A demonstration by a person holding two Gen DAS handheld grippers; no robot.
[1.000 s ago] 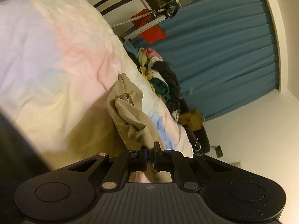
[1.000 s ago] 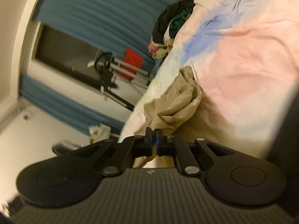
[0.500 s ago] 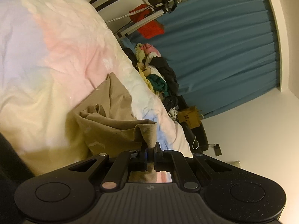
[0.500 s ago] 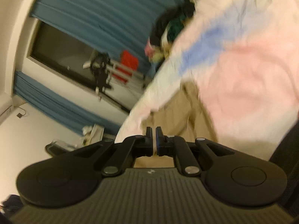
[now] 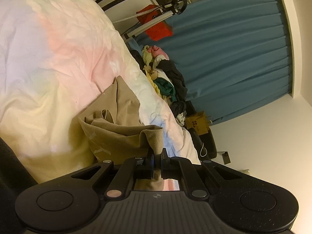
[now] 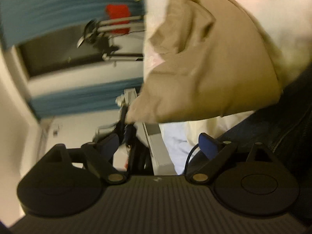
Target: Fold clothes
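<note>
A: Left wrist view first. Where's the garment?

B: The tan garment (image 5: 119, 128) lies bunched on the pastel duvet (image 5: 58, 44), near the bed's edge. The left gripper (image 5: 157, 157) has its fingers pressed together on a ribbed hem, which stands up in a small peak between them. Beyond it a heap of unsorted clothes (image 5: 165, 81) sits by the blue curtain (image 5: 234, 58).

A: And the right wrist view?

B: Blurred, but the right gripper (image 6: 159, 146) has its jaws opening, spread wide, with nothing between them. The tan garment (image 6: 204, 68) hangs just above and ahead, clear of both pads.

A: So how far along?

B: Early, I'd judge (one fold at most, and it looks loose). The fabric is rumpled, not squared, so smoothing and further folds remain, and that heap is untouched.
</note>
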